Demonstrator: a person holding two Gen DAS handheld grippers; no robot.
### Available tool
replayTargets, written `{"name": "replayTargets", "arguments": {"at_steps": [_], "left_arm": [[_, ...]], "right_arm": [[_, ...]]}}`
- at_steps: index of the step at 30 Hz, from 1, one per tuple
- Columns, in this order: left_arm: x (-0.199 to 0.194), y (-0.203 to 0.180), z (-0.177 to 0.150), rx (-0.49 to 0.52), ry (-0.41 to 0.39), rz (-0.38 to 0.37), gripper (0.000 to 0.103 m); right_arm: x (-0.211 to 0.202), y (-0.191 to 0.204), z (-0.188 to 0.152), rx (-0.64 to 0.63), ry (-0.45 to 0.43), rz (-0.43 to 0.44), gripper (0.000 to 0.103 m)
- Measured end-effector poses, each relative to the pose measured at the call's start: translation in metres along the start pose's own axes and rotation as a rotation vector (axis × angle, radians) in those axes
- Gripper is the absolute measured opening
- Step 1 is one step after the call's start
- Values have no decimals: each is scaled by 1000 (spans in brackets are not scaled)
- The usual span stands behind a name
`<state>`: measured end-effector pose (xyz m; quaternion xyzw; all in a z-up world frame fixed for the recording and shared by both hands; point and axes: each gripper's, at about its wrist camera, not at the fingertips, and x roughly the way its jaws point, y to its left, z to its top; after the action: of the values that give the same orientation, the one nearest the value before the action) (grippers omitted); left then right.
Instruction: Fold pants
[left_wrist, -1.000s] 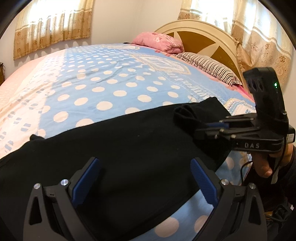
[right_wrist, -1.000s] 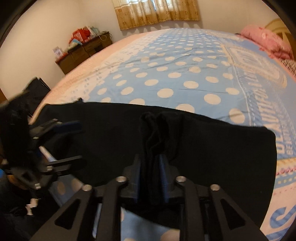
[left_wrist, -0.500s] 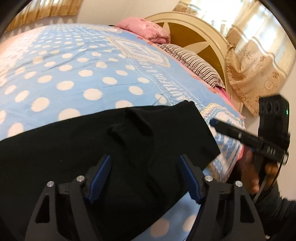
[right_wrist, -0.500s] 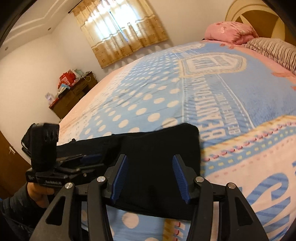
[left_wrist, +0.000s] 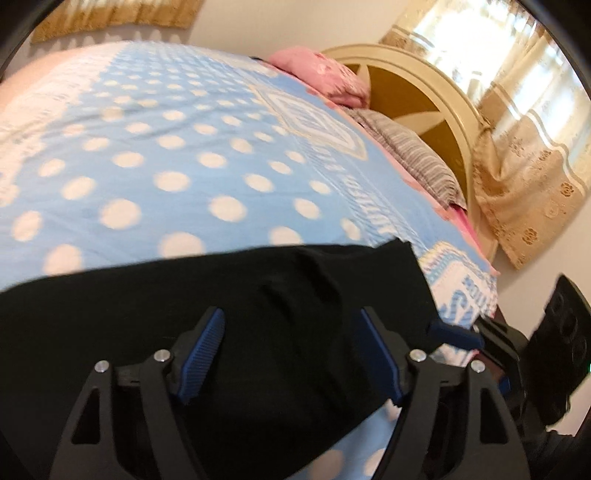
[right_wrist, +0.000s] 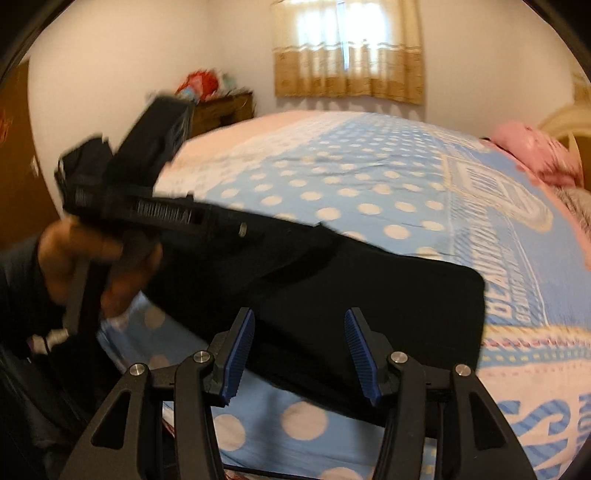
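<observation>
Both grippers have let go and drawn back since the earlier frames: a second ago the right gripper (right_wrist: 299, 354) pinched a ridge of black cloth, and now its jaws stand apart with nothing between the pads. The left gripper (left_wrist: 291, 354) has shifted toward the headboard end of the cloth and narrowed a little from its widest; its jaws are also apart and grip nothing, hovering over the fabric.

Nearest in both views lie the pants (left_wrist: 221, 314), a dark band flat on the bed (left_wrist: 155, 177) along its near edge. Their long axis runs side to side across both cameras, parallel to that edge. In the left wrist view the squared end of the pants sits to the right, toward the headboard (left_wrist: 424, 96), with a small pucker in the cloth just ahead of the jaws. In the right wrist view the same squared end lies just ahead and to the right of the jaws, while the left gripper crosses the frame at the left, over the band, held in a hand (right_wrist: 96, 266).

My reading is that the right gripper is the nearer one to that squared end, so a lengthwise fold would start there and carry the end leftward along the band. Farther off, pillows (left_wrist: 325, 79) and curtains play no part.
</observation>
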<state>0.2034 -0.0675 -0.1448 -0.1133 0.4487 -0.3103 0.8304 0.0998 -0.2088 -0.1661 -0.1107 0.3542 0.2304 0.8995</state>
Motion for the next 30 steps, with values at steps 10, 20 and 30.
{"name": "replayTargets", "arguments": {"at_steps": [10,20,30], "left_arm": [[-14,24,-10,-48,-34,30,80],[-11,16,-8,-43,-15,-30,80],[19,-16,-5,36,62,-53,79]], "right_arm": [[25,3,11,-6,67,-20,4],[37,14,-8,-85,141,-10,4],[-15,-32,-11,39,-7,83,47]]}}
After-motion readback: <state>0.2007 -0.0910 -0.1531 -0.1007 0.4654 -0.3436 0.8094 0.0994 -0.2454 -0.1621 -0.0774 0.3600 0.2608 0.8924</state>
